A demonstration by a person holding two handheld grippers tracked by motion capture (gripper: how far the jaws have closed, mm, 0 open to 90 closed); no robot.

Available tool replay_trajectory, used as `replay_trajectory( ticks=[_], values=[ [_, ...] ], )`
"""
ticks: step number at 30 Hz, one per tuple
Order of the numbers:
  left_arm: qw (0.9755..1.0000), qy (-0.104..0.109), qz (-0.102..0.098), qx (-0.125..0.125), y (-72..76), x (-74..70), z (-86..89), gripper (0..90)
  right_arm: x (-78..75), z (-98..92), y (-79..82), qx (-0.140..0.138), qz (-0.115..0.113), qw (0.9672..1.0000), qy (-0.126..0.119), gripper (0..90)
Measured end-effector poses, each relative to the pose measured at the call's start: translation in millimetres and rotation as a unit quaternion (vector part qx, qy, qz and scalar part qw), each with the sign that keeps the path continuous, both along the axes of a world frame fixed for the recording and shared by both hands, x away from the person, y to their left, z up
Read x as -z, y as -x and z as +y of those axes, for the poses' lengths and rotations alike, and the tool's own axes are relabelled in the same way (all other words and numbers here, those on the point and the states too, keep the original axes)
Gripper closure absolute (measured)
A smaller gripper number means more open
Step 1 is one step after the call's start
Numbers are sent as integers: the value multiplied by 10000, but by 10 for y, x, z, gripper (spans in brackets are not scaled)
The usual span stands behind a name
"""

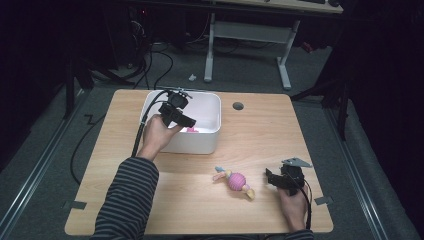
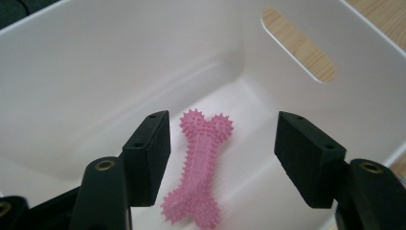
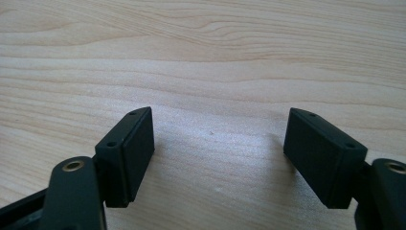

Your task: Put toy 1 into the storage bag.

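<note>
Progress looks like roughly halfway, I'd say: the pink spiky bone toy (image 2: 198, 167) lies flat on the floor of the white bin (image 1: 212, 142), so that piece seems done. The left hand-held gripper (image 1: 186, 120) hangs over the bin at the far left of the surface (image 1: 260, 125), its jaws spread apart with the bone below and between them, pads not touching it, so it's open and holding nothing. What's left, as far as I can judge, is the second toy (image 1: 236, 180), the one with a pink ball body and yellowish ends, lying on the bare wood nearer the person, to the right of the bin and well apart from it. The right hand-held gripper (image 1: 270, 178) sits low at the near right, just beside that toy, jaws wide open over plain wood grain, nothing between them. Nothing really stands in the way: the stretch between toy and bin is open wood, and the bin's near wall is the only thing to lift over. A cable hole (image 1: 238, 106) sits far behind, off the path.
</note>
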State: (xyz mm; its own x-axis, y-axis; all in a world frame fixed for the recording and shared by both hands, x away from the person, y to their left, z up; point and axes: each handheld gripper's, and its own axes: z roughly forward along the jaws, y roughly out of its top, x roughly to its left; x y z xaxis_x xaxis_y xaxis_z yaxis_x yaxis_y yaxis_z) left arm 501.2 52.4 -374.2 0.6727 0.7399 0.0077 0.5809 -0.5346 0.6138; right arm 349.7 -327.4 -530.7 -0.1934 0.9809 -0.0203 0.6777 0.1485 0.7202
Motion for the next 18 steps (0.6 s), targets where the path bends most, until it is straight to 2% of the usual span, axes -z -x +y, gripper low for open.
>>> replay_trajectory(
  ticks=[10,15,18],
  values=[
    [9988,319,-375,-43,247,-205,211,364,0,0,0,-1,1,10000,0,259],
    [9979,441,-457,-80,367,-251,316,353,0,0,0,-2,2,10000,0,259],
    [9970,482,-592,-114,440,-255,375,359,0,0,0,1,0,10000,-1,259]
  ],
)
